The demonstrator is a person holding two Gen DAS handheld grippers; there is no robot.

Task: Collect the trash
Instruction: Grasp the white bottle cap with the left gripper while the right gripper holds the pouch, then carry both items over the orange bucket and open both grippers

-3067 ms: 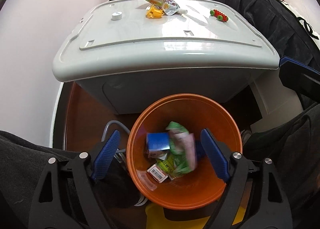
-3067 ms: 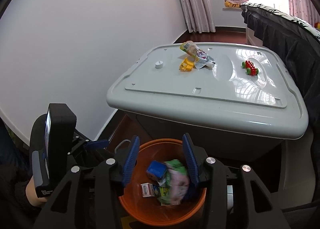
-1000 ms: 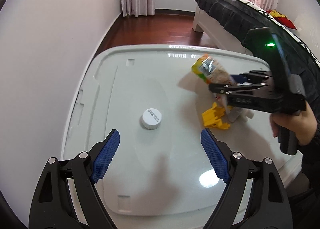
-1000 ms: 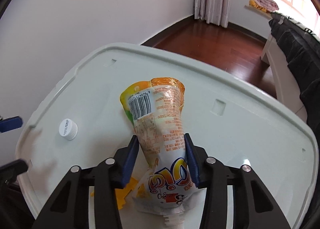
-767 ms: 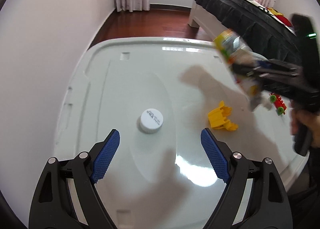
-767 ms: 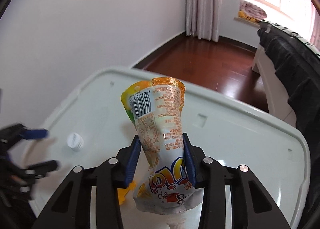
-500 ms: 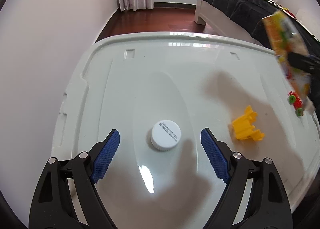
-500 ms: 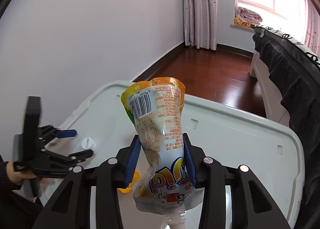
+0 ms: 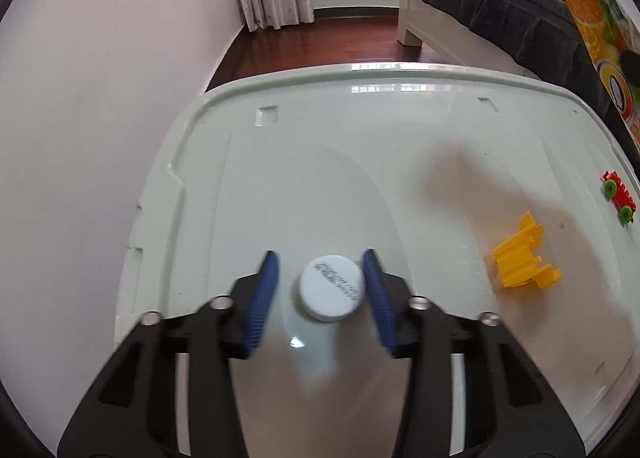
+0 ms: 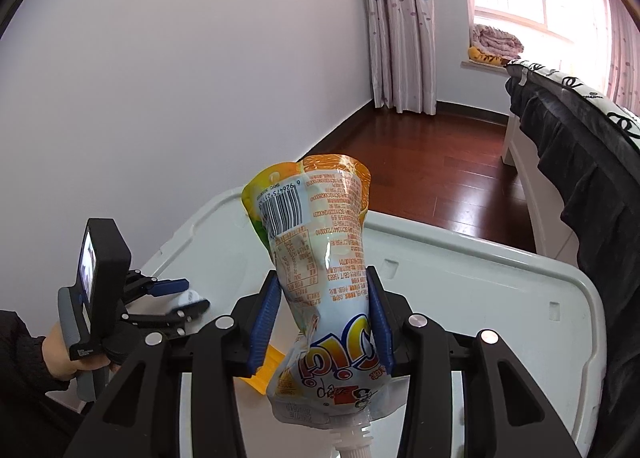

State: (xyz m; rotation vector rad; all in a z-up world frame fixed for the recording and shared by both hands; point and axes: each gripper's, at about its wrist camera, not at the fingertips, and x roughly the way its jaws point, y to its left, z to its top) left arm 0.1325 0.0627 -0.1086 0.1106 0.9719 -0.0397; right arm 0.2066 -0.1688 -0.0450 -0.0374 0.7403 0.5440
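Note:
A white bottle cap (image 9: pixel 332 288) lies on the grey bin lid (image 9: pixel 320 158). My left gripper (image 9: pixel 320 278) points down over it with its jaws closing, the cap between them. The right pad touches the cap's edge, while a narrow gap shows at the left pad (image 9: pixel 266 294). My right gripper (image 10: pixel 322 318) is shut on an orange-and-white juice pouch (image 10: pixel 316 242), held upright above the lid with the spout at the bottom. The same pouch (image 9: pixel 600 30) shows at the upper right of the left wrist view. In the right wrist view the left gripper (image 10: pixel 188 292) sits low on the left, held by a hand.
A yellow toy piece (image 9: pixel 520 258) and a red toy car with green wheels (image 9: pixel 618 198) lie on the right of the lid. A white wall runs along the left. A bed with a dark cover (image 9: pixel 500 6) stands at the back right, with wooden floor beyond the lid.
My left gripper came down over the cap and its jaws narrowed from wide apart to close around it. My right gripper lifted the pouch off the lid, up and to the right.

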